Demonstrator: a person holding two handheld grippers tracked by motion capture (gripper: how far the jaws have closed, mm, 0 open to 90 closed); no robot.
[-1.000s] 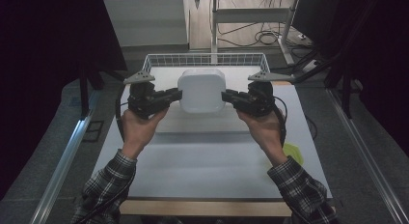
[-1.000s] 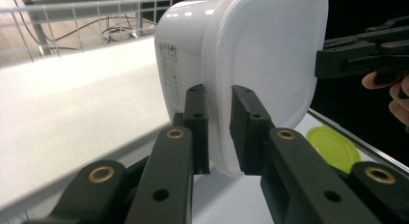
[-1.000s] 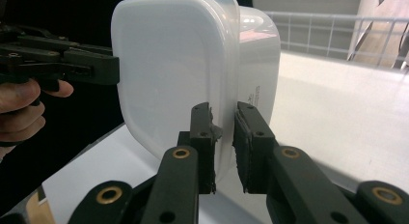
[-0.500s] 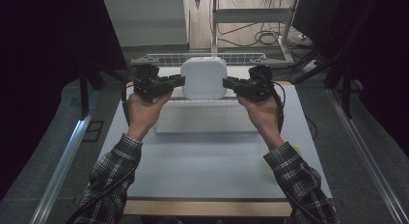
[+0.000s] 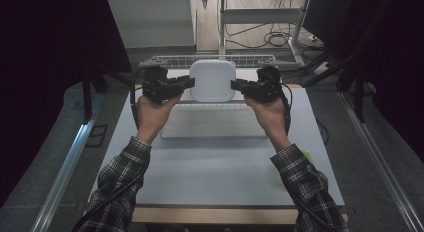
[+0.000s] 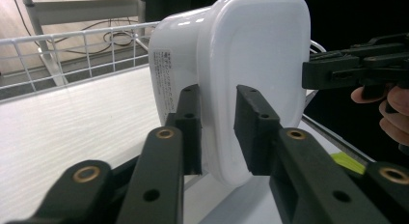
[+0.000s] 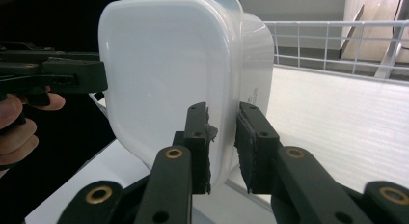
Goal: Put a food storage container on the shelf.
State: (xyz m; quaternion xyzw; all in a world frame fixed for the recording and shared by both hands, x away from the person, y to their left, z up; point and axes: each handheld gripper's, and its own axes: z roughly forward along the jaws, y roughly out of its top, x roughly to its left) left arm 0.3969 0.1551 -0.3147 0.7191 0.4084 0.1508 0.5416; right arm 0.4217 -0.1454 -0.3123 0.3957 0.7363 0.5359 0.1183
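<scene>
A white plastic container [image 5: 212, 80] with rounded corners hangs in the air over the wire basket [image 5: 165, 61] at the far side of the table. My left gripper [image 5: 188, 82] is shut on the container's left rim, and my right gripper [image 5: 236, 84] is shut on its right rim. In the left gripper view the container [image 6: 231, 74] stands on edge with the rim pinched between the jaws [image 6: 217, 132]. The right gripper view gives the same hold from the other side: the container [image 7: 178, 84] sits between the two black jaws [image 7: 223, 147].
A white board [image 5: 212, 127] lies on the table in front of the basket. A yellow-green item [image 5: 306, 156] sits at the right, beside my right sleeve. Metal rails [image 5: 65, 167] run along both sides of the table.
Both grippers have carried the container away from me and higher, from above the white board to over the wire basket. Both holds stay the same.
</scene>
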